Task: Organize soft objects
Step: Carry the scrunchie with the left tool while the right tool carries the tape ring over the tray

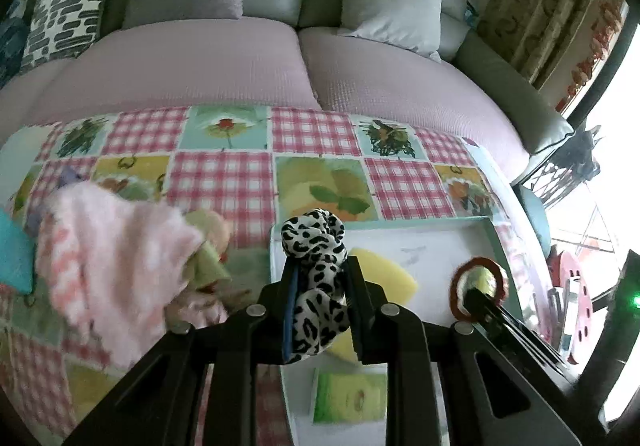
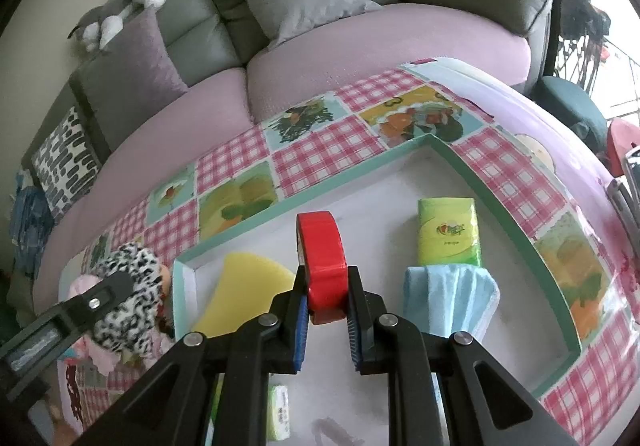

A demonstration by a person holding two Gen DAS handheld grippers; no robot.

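Only the right wrist view shows right fingers (image 2: 328, 306) clamping red band (image 2: 322, 258); left fingers (image 1: 320, 278) clamp spotted scrunchie (image 1: 316, 266).

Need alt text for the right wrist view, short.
The right gripper holds a red ring over a white tray holding a yellow sponge, green tissue pack and blue cloth. At left, the left gripper carries a leopard-print scrunchie.

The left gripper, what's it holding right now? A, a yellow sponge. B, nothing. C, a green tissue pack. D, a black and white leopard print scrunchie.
D: the left gripper is clamped on the leopard print scrunchie, while the yellow sponge lies in the tray.
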